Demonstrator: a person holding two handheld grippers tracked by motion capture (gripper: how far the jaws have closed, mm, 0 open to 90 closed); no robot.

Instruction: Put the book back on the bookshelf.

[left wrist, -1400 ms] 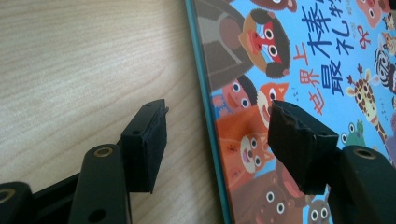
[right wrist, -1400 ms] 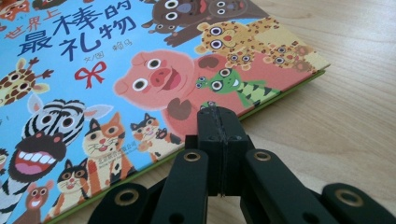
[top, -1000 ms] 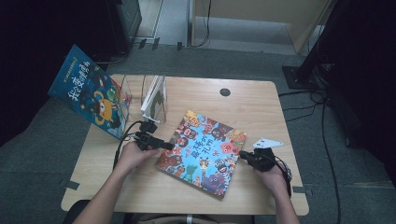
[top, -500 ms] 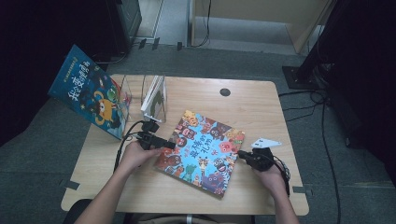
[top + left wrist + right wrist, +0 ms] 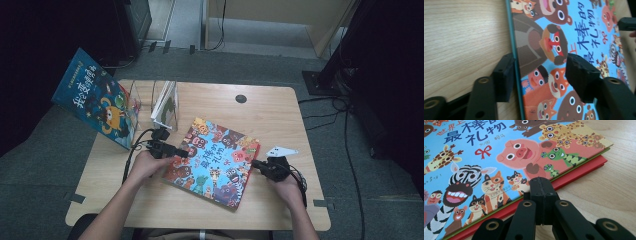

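Left gripper (image 5: 537, 75) half-wide, just closing, astride glossy picture book (image 5: 212, 161) spine; right gripper (image 5: 541, 192) closed, empty.

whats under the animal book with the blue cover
A red book lies under the animal book, its edge peeking out along one side, and the wooden table below. The rest of it is covered.

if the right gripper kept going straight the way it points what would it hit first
Most likely the picture book: the right gripper, jaws shut, points at the book's near edge, level with its red back cover, and seems to be almost against it. Whether it already touches is hard to tell.
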